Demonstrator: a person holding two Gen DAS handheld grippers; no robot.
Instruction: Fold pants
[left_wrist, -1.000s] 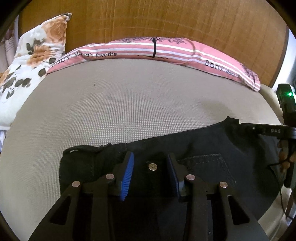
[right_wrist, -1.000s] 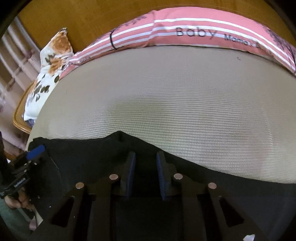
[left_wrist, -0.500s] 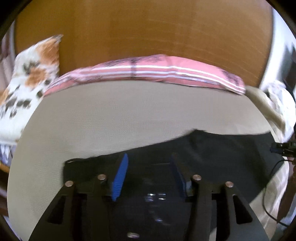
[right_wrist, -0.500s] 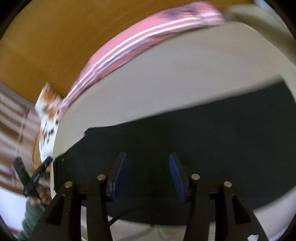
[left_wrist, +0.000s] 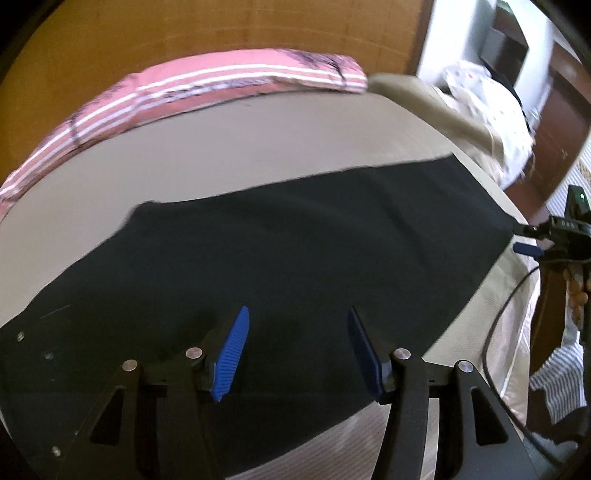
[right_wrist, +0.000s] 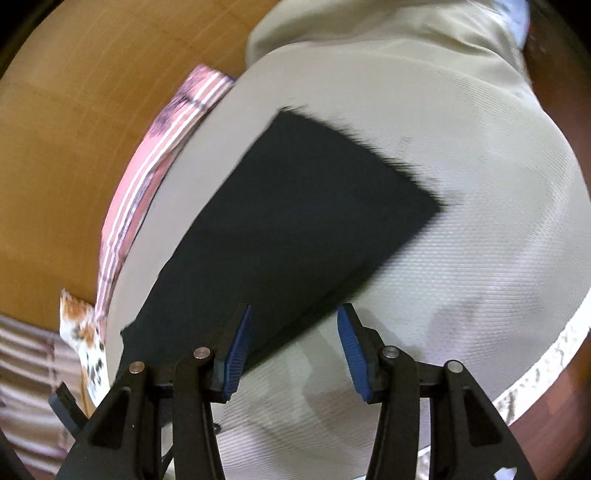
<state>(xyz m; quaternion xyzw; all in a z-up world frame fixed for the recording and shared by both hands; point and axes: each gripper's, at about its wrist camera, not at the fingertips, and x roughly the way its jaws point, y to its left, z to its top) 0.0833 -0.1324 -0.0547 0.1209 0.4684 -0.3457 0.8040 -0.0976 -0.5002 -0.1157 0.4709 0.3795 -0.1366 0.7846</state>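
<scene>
Along the bottom of the left wrist view, the left claw (left_wrist: 297, 349) is gaping wide, holding nothing, its blue pads (left_wrist: 232, 354) hanging over dark cloth. Under it the pants (left_wrist: 295, 251) are lying flat on the bed (left_wrist: 240, 147), filling the middle of the frame and running as one long black band from the lower left corner up to the right edge. That end is sitting close to the mattress edge, and the right claw (left_wrist: 528, 240) is showing there at the right edge, just beside the cloth's corner, seemingly not touching it.

At the bottom of the right wrist view, the right claw (right_wrist: 291, 345) is also spread wide and gripping nothing. The pants (right_wrist: 295, 214) are lying up and to the left of it, their long axis slanting from the lower left to a ragged-looking, blurred end at upper centre; only the left pad (right_wrist: 236, 354) is overlapping the cloth's near edge, while the other is over bare bedsheet.

So each claw seems to be standing by one end of the band, the left one squarely above it. A lengthwise fold would likely call for carrying one end over to the other.

Farther off, a pink striped pillow (left_wrist: 221, 88) is lying against the wooden headboard (left_wrist: 221, 29), with pale bedding (left_wrist: 480, 110) heaped at the upper right.
</scene>
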